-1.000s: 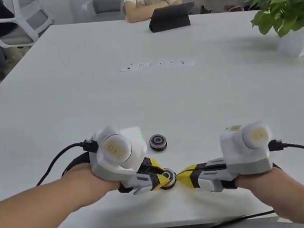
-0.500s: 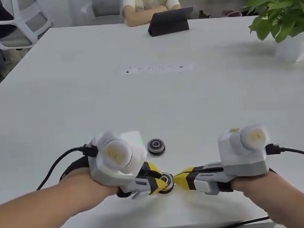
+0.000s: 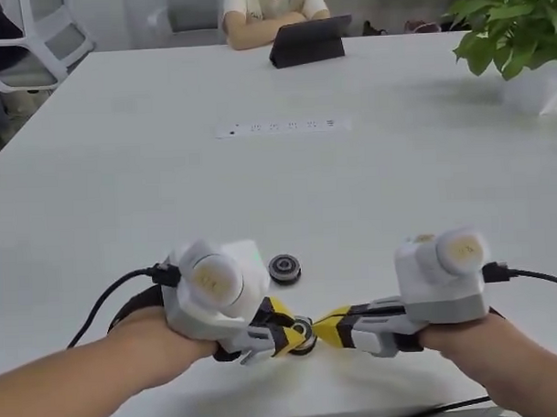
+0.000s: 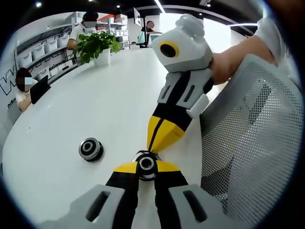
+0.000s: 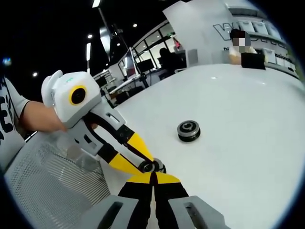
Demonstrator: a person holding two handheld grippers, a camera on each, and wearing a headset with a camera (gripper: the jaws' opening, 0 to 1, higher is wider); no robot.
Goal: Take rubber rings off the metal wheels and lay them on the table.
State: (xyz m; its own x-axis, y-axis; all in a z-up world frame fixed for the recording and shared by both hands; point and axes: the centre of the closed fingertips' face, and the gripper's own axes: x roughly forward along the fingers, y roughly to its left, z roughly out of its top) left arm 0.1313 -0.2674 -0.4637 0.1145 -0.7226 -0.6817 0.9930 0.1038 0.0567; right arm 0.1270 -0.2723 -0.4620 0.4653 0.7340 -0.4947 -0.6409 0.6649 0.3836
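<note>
Wheel pinched between two claws at the table's near edge

In the head view the held wheel [image 3: 303, 332] sits at 3 o'clock from the left claw [image 3: 287, 334], whose jaws are clamped on it. It is at 9 o'clock from the right claw [image 3: 321, 328], whose jaws are pressed together with their tips touching the wheel's rim. Whether they nip the rubber is too small to tell. The hub faces the left gripper view, so its axis likely runs 9 to 3 and the ring should peel toward 3. A second wheel [image 3: 285, 268] lies flat on the table [image 3: 351, 197] at 12 o'clock, apart, its rubber ring [image 5: 189, 138] seemingly still on.
</note>
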